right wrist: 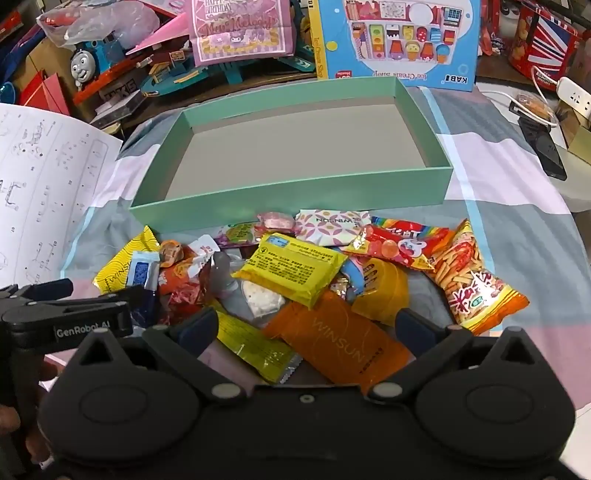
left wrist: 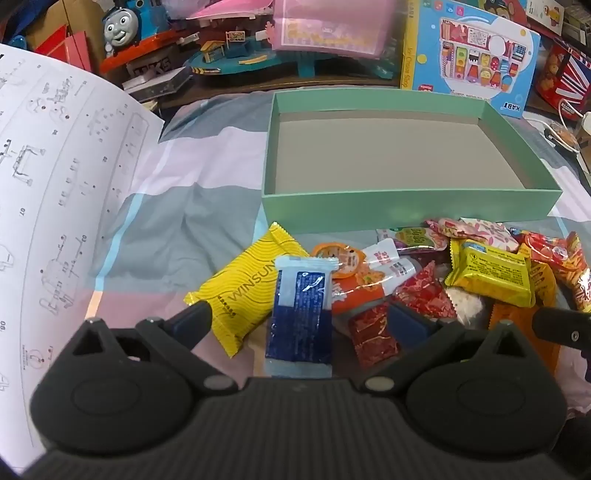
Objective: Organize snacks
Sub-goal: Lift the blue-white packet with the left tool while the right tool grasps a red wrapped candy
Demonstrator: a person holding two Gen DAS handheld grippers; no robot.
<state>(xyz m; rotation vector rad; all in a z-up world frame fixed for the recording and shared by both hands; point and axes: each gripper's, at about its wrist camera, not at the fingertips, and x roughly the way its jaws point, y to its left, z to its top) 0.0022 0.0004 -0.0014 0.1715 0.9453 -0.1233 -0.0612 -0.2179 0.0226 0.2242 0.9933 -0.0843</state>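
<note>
An empty mint-green box [left wrist: 406,208] [right wrist: 295,195] lies on the patchwork cloth, with a pile of snack packets just in front of it. My left gripper [left wrist: 301,317] is open, low over the pile's left end, straddling a blue wafer packet [left wrist: 301,306] beside a yellow Winsun packet [left wrist: 243,291]. My right gripper [right wrist: 306,325] is open over the pile's near side, above an orange Winsun packet [right wrist: 340,343] and a yellow-green packet [right wrist: 255,343]. The left gripper's body [right wrist: 66,317] shows at the left of the right wrist view. A yellow biscuit packet [right wrist: 291,269] tops the middle.
An open instruction booklet [left wrist: 55,206] lies to the left. Toys, a Thomas train [left wrist: 125,26] and a blue ice-cream shop box [left wrist: 476,55] crowd the back. A power strip [right wrist: 576,98], cables and a dark device [right wrist: 543,147] sit at the right.
</note>
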